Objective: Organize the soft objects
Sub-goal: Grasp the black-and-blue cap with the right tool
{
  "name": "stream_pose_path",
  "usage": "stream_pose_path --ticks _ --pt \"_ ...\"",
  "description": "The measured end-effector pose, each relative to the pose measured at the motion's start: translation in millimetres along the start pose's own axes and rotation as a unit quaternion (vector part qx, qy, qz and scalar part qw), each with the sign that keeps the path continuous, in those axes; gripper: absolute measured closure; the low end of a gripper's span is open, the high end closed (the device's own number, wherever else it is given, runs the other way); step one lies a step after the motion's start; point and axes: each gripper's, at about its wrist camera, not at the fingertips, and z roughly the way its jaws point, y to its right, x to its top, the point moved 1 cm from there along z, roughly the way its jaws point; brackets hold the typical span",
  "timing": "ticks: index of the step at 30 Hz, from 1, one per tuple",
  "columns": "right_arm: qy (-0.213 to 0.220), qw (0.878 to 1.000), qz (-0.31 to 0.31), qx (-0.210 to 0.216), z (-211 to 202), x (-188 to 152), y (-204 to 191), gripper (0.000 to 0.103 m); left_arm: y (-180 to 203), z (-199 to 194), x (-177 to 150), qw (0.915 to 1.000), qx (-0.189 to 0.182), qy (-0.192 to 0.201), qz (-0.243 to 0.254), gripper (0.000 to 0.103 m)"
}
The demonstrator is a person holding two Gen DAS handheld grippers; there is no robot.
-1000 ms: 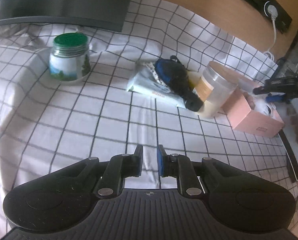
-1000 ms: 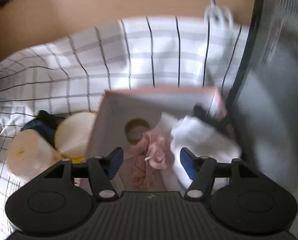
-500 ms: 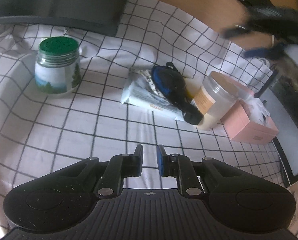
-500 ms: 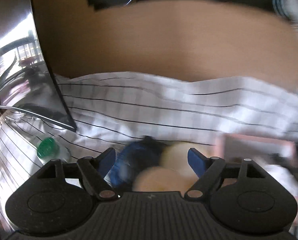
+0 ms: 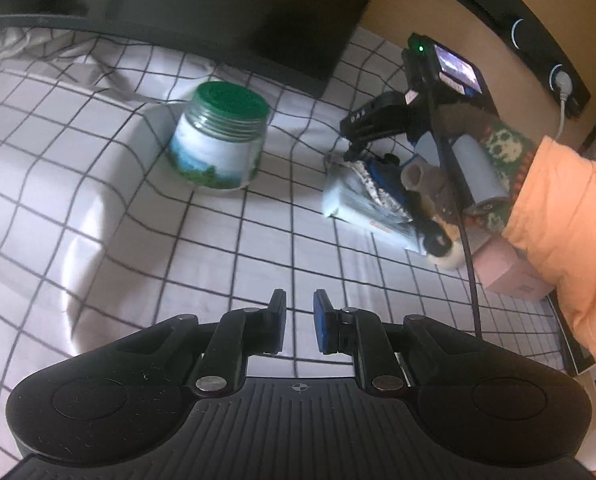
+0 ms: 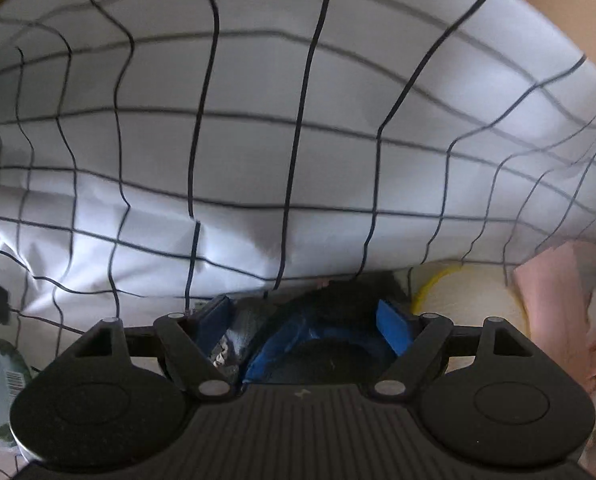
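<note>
R claw spread wide, having just been opening, straddling blue-black soft thing, not pinching. That thing lies just left of pink box. L claw nearly pressed together, empty.

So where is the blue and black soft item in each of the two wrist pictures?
Left wrist view: the blue and black soft item lies right of centre, on the white packet, under the right gripper.
Right wrist view: it sits bottom centre, between the open gripper's fingers.
Shared landmark: the pink box.
</note>
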Motion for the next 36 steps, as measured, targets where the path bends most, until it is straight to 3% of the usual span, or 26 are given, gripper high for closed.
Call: stream_pose_path --ticks 4,14,16,28,36 --pt "-0.003 1.0 0.012 0.024 -3 -15 -3 0.022 -3 7 2 1.0 -0.001 -0.008 -0.002 0.086" --pt "0.002 0.988 -0.005 0.157 -51 -80 1 0.023 9 31 11 0.9999 0.004 -0.014 0.008 0.086" --pt "0.011 0.987 -0.028 0.158 -57 -92 4 0.031 11 33 13 0.9998 0.009 -0.013 0.011 0.086" --pt "0.071 0.972 -0.126 0.184 -100 -173 26 0.032 15 30 15 0.9995 0.031 -0.004 0.002 0.086" --pt "0.1 0.967 -0.186 0.145 -112 -233 61 0.032 33 35 14 0.9994 0.03 -0.001 0.018 0.086"
